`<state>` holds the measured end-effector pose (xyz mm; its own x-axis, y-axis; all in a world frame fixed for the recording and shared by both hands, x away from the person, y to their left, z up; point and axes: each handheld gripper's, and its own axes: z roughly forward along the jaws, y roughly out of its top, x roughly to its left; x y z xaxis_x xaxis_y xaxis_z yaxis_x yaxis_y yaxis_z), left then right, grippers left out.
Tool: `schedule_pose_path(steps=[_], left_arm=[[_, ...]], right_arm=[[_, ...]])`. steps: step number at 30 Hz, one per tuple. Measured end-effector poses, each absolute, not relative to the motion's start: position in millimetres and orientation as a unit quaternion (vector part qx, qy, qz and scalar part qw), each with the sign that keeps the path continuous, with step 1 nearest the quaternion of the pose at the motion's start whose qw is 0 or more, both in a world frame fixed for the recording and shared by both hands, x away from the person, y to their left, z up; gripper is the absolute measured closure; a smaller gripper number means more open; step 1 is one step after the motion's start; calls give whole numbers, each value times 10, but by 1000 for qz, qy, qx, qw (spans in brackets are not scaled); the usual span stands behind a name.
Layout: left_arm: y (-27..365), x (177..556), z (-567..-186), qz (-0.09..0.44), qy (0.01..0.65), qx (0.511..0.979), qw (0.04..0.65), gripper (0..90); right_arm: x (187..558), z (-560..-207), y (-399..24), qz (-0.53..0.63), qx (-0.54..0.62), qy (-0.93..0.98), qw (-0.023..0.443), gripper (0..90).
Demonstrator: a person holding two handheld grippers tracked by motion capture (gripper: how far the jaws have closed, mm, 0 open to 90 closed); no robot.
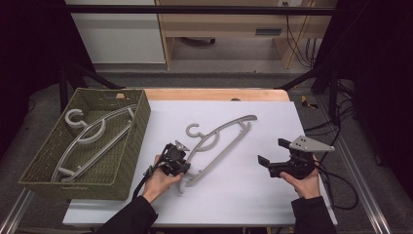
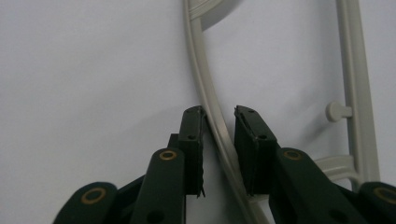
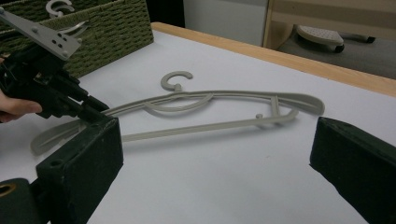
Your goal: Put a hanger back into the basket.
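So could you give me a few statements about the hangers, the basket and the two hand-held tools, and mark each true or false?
1. A grey hanger lies on the white table. True.
2. The green woven basket holds nothing. False: another hanger lies inside it.
3. The left gripper has its jaws either side of the hanger's curved arm. True.
4. The right gripper is clamped on the hanger. False: its jaws stand wide open, apart from the hanger.
5. The basket sits at the table's right side. False: it sits at the left.
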<state>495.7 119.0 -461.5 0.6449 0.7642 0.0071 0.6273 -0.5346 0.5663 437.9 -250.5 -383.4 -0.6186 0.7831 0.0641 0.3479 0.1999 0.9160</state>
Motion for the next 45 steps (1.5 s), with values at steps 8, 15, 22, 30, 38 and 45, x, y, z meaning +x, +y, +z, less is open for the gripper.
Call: schedule_pose_path(steps=[8, 15, 22, 30, 38, 45], left_arm=[[1380, 4905, -4595, 117, 388, 877, 259, 816], [1409, 4894, -4578, 122, 365, 890, 243, 807], [1378, 4860, -4566, 128, 358, 898, 221, 773], [1366, 4847, -4567, 130, 359, 898, 220, 803], [1406, 4818, -4551, 132, 360, 891, 243, 825], [1481, 4750, -4404, 163, 357, 876, 281, 826]], right_arm=[[4378, -3835, -2502, 505, 380, 744, 215, 28], [4375, -3833, -2506, 506, 379, 744, 214, 29], [4374, -3831, -2511, 506, 379, 744, 216, 29], [4377, -3833, -2495, 504, 378, 746, 215, 29], [4376, -3835, -2519, 506, 380, 745, 212, 29], [4370, -3831, -2531, 507, 380, 744, 210, 29]])
